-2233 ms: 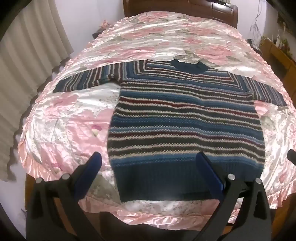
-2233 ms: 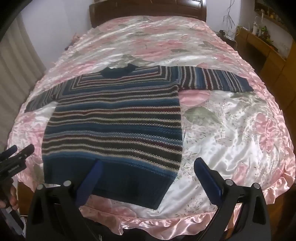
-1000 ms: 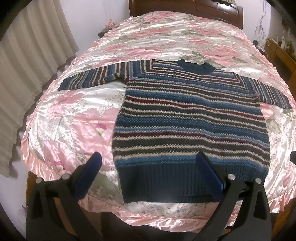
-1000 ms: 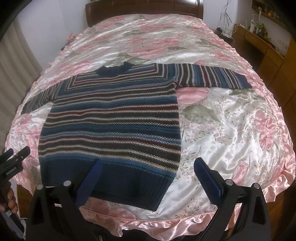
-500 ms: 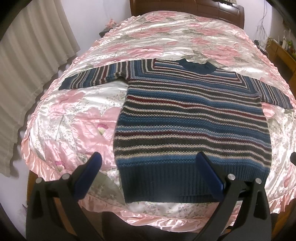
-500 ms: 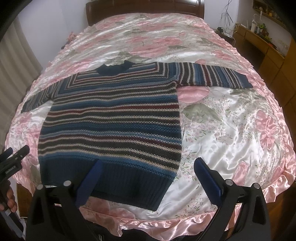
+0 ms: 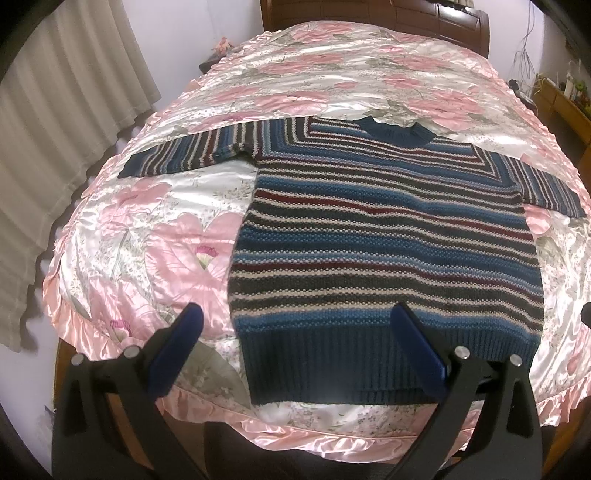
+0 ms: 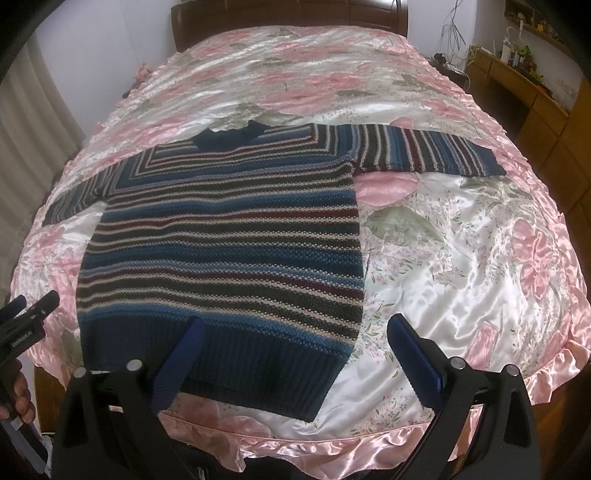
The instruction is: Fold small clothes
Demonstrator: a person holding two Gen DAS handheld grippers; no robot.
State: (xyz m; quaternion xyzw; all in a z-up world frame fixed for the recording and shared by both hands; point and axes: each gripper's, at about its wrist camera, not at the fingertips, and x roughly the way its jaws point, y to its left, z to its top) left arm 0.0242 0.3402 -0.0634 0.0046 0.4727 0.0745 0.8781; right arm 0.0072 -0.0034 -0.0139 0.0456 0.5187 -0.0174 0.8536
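A striped knit sweater (image 7: 384, 236) in blue, dark red, cream and grey lies flat on the bed, front up, both sleeves spread sideways, navy ribbed hem toward me. In the right wrist view the same sweater (image 8: 229, 236) fills the left half. My left gripper (image 7: 295, 317) hangs open above the hem's left part, touching nothing. My right gripper (image 8: 295, 328) is open over the hem's right corner, also empty. The left gripper's tip (image 8: 29, 314) shows at the far left of the right wrist view, held by a hand (image 8: 18, 398).
The bed carries a shiny pink floral satin cover (image 7: 155, 236) with a ruffled edge (image 8: 332, 439) near me. A wooden headboard (image 7: 376, 14) is at the far end, curtains (image 7: 55, 122) on the left, a wooden desk (image 8: 532, 92) with small items on the right.
Both grippers have drifted slightly forward and sideways over the bed, so the sweater sits a little differently in view. The sweater has not moved and both grippers stay open.
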